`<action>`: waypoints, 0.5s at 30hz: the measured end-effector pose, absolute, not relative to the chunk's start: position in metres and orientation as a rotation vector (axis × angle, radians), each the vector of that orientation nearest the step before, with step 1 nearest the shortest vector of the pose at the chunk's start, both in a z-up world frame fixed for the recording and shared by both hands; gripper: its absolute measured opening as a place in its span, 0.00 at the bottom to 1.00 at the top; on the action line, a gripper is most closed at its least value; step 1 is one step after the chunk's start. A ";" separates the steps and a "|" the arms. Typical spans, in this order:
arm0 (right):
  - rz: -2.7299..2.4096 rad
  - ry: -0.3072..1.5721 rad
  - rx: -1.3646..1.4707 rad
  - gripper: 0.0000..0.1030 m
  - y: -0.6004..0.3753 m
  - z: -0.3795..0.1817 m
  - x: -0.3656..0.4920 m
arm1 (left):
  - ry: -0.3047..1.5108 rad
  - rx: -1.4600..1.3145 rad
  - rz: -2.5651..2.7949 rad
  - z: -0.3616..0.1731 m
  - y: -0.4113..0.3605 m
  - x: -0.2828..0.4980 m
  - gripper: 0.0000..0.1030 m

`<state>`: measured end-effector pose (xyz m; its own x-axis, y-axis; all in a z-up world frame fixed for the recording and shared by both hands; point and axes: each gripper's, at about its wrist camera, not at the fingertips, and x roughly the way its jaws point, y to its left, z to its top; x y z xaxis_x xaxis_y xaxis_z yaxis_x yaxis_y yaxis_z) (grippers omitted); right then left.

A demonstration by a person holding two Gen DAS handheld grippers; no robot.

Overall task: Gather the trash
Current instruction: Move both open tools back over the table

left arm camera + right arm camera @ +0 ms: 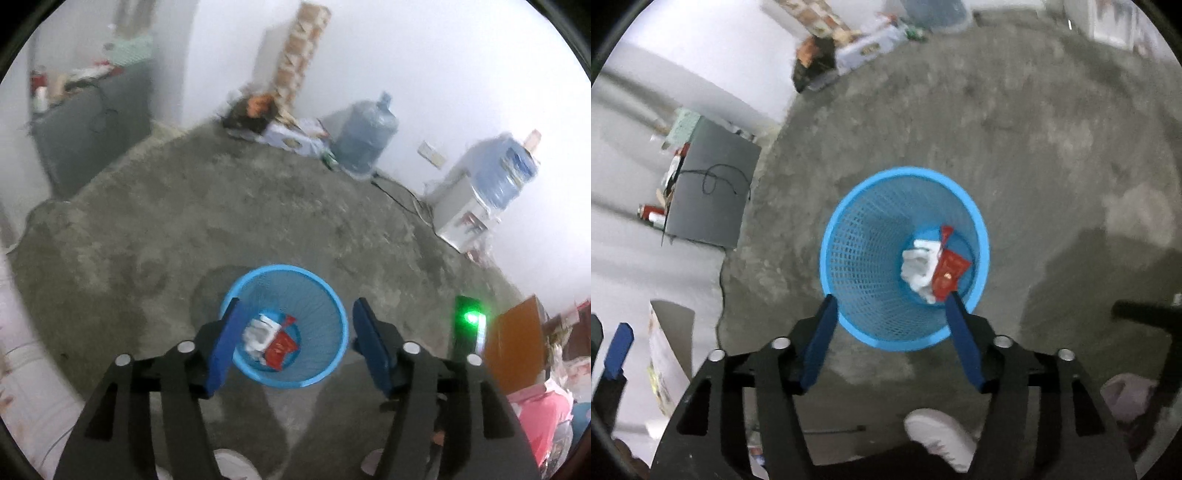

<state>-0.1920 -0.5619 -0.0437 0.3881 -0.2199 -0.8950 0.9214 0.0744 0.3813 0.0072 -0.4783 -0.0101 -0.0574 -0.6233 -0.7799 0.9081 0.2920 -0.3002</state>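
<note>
A blue mesh waste basket (325,291) (864,258) stands on the bare concrete floor. At its bottom lie a crumpled white paper (258,332) (918,267) and a red wrapper (282,347) (949,275). My left gripper (295,314) hovers above the basket, its blue fingers spread wide with nothing between them. My right gripper (890,304) also hangs over the basket's near rim, open and empty. One blue finger of the left gripper (617,350) shows at the left edge of the right wrist view.
A grey cabinet (92,125) (709,188) with clutter on top stands by the wall. Water jugs (365,136), a dispenser (480,195) and boxes (295,138) line the far wall. A white shoe (942,437) is near the basket. Pink bags (543,413) lie at the right.
</note>
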 end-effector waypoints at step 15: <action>-0.980 0.760 0.450 0.92 -0.418 0.119 -0.112 | 0.789 0.152 -1.260 0.117 -0.216 0.037 0.74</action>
<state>-0.1120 -0.4175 0.1195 0.3362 -0.5718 -0.7484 0.8669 0.4984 0.0087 0.0373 -0.2155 0.1167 0.0855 -0.7910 -0.6058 0.8902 0.3337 -0.3101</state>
